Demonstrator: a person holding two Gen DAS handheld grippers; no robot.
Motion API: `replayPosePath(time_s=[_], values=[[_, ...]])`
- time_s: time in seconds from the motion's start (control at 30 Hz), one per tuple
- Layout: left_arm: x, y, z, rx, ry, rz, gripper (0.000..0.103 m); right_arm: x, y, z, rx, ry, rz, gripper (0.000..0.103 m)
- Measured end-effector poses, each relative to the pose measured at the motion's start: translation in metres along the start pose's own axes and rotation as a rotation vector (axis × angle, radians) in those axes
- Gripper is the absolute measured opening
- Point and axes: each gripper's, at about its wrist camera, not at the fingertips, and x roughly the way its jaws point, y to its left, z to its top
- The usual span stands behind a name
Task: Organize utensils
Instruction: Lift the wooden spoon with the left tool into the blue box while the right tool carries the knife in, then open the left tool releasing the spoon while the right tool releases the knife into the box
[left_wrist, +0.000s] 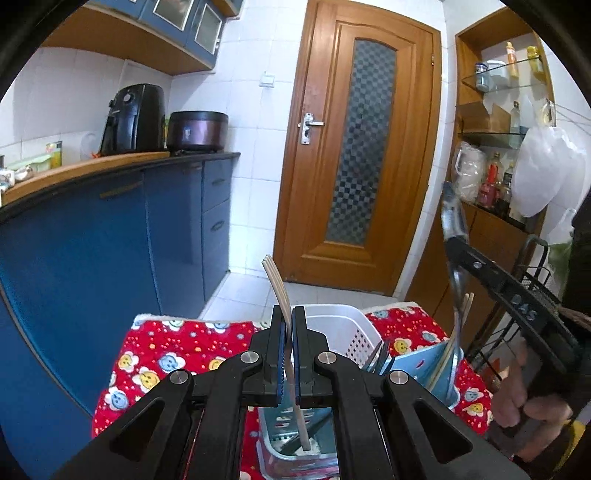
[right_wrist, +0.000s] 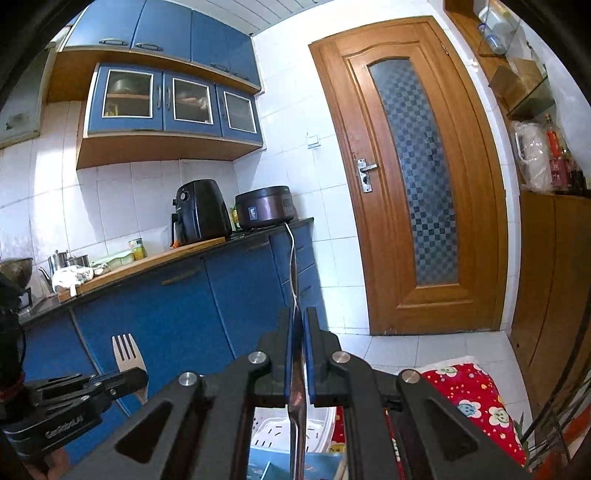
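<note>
Red flower-print cloth (left_wrist: 177, 354) covers the table; white perforated plastic basket (left_wrist: 343, 332) sits far, blue utensil caddy (left_wrist: 443, 373) right of it. Left gripper (left_wrist: 289, 321) clenched on a pale wooden fork (left_wrist: 275, 280), tines up, above a near blue tray. Right gripper (right_wrist: 297, 325) clenched on a thin metal utensil (right_wrist: 293, 266), upright.

Kitchen w/ white tiled walls (left_wrist: 251, 44) and floor (left_wrist: 255, 288) — blue base cabinets (left_wrist: 110, 236), blue upper cupboards (right_wrist: 173, 99), a wooden door (left_wrist: 362, 147) w/ checkered glass, wooden shelving (left_wrist: 495, 122) beside it.
</note>
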Motion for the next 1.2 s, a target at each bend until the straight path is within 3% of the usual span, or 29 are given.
replayPosePath(time_s=[0.5,0.63,0.8,1.03,1.2], values=[[0.013,-0.005,-0.012,-0.01,0.062,-0.023,0.003,-0.004,0.0,-0.022,-0.011,0.063,0.043,0.008],[0.012,-0.007,-0.013,-0.014,0.084,-0.038,0.004,-0.008,0.001,-0.022,-0.007,0.081,0.063,0.013],[0.005,-0.01,-0.011,-0.012,0.089,-0.044,0.009,-0.022,-0.001,-0.013,0.027,0.063,0.1,0.033],[-0.014,-0.012,-0.006,-0.022,0.065,-0.058,0.024,-0.05,0.001,0.0,0.047,0.035,0.101,0.037],[-0.037,-0.015,-0.005,-0.014,0.036,-0.066,0.032,-0.071,0.003,-0.003,0.067,0.074,0.086,0.037]])
